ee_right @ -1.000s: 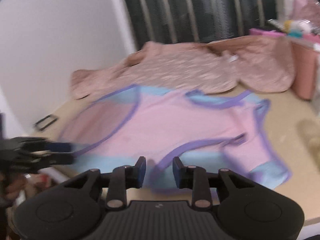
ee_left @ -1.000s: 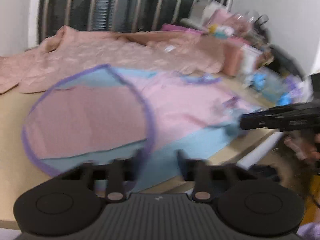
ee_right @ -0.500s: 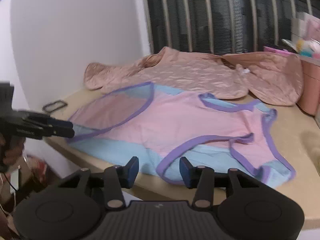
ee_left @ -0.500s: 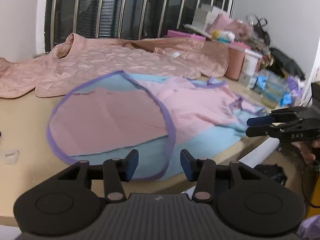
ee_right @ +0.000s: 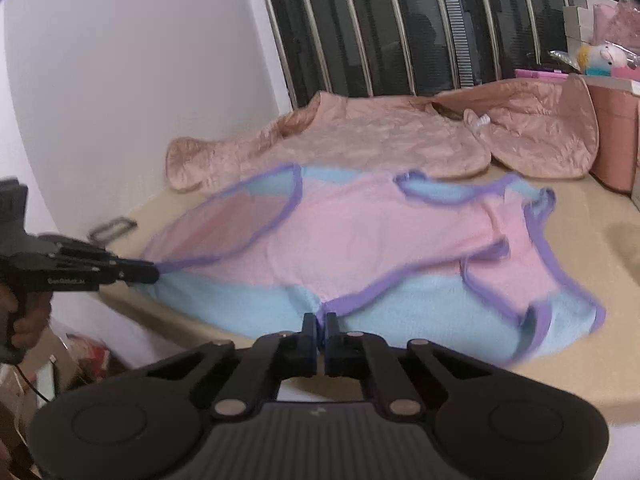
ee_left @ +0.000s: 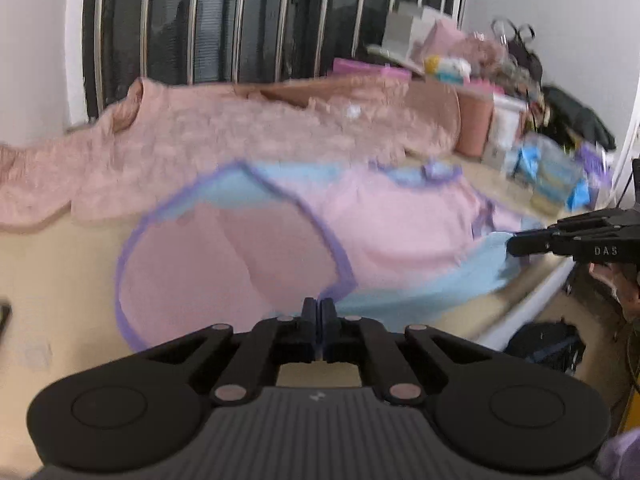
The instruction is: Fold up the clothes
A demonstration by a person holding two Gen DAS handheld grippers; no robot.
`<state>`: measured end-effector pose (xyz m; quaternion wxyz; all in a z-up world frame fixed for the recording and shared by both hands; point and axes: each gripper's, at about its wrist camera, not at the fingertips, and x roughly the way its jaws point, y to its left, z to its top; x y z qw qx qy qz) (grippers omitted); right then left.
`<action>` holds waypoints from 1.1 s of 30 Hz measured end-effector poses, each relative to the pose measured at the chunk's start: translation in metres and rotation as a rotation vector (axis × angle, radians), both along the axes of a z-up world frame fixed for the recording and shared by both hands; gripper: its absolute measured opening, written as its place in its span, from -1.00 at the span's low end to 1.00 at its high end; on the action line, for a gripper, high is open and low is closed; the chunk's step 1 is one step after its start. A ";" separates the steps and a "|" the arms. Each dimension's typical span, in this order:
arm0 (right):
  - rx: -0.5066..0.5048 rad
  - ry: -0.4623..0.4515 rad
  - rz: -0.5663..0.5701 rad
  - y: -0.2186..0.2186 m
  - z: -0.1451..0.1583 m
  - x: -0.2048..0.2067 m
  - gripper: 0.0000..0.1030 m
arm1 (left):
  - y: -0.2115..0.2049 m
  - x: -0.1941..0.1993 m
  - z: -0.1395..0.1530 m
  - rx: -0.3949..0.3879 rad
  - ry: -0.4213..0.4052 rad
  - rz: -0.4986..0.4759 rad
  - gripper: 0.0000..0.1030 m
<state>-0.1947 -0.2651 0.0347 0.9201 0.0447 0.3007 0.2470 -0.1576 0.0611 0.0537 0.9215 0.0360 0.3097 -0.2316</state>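
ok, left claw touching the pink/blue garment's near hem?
Touching. In the right wrist view the left claw is shut on the purple-trimmed edge of the garment, and the fabric pulls toward its tips.

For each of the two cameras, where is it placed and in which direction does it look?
Left wrist: sits on the left tongs, looks along them, tilted down, over the pink and blue garment on the table toward the barred window; right tongs enter at right.
Right wrist: sits on the right tongs, looks across the same garment toward wall and window; left tongs and a hand show at left.
Shared: the garment, a quilted peach jacket, the window; both tongs pinch the garment's near edge.
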 end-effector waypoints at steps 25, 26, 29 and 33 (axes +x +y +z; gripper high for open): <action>-0.151 0.065 -0.231 -0.064 -0.011 0.026 -0.52 | 0.054 0.057 -0.025 -0.056 0.136 -0.035 -0.97; -0.165 0.074 -0.221 -0.062 -0.013 0.029 -0.94 | 0.061 0.049 -0.021 -0.075 0.127 -0.041 -0.98; -0.175 0.047 -0.190 -0.059 0.000 0.026 -0.96 | 0.082 0.025 -0.003 -0.117 0.087 -0.059 -0.98; -0.170 0.032 -0.201 -0.066 0.024 0.031 -0.97 | 0.095 0.021 0.006 -0.080 0.067 -0.023 -0.97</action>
